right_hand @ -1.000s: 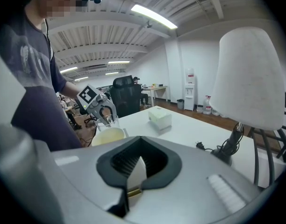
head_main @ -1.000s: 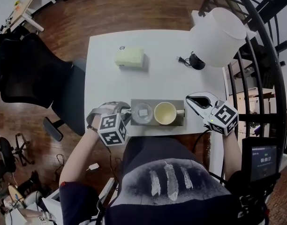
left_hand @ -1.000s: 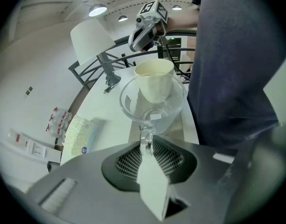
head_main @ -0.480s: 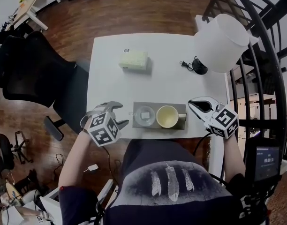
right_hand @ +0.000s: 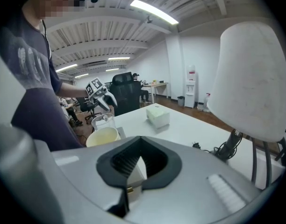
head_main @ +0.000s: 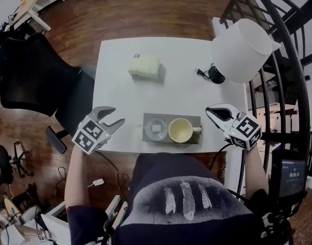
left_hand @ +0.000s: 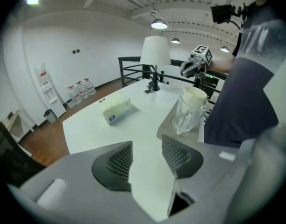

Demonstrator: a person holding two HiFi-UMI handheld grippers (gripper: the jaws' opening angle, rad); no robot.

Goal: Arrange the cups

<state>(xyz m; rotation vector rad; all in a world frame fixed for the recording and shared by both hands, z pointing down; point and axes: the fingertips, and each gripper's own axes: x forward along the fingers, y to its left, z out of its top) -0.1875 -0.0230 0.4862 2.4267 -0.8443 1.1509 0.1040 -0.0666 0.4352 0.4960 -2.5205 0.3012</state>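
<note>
A clear glass cup (head_main: pixel 157 128) and a cream mug (head_main: pixel 180 130) stand side by side on a grey tray (head_main: pixel 169 116) at the table's near edge. My left gripper (head_main: pixel 111 117) hangs open to the left of the tray, over the table's corner. Its jaws have just closed in a little after opening wide, and nothing is between them. From the left gripper (left_hand: pixel 147 150) view the glass cup (left_hand: pixel 186 115) stands ahead on the right. My right gripper (head_main: pixel 213 111) rests shut and empty, just right of the mug's handle.
A pale tissue box (head_main: pixel 144 67) lies at the table's far side. A white lamp (head_main: pixel 240 47) with a black cable and plug (head_main: pixel 202 73) stands at the far right. A black office chair (head_main: pixel 39 80) is to the left, a stair rail (head_main: pixel 278 60) to the right.
My left gripper has let go of the glass cup on the tray, opened and drawn back to the left, past the table's corner. The right gripper has stayed put.
</note>
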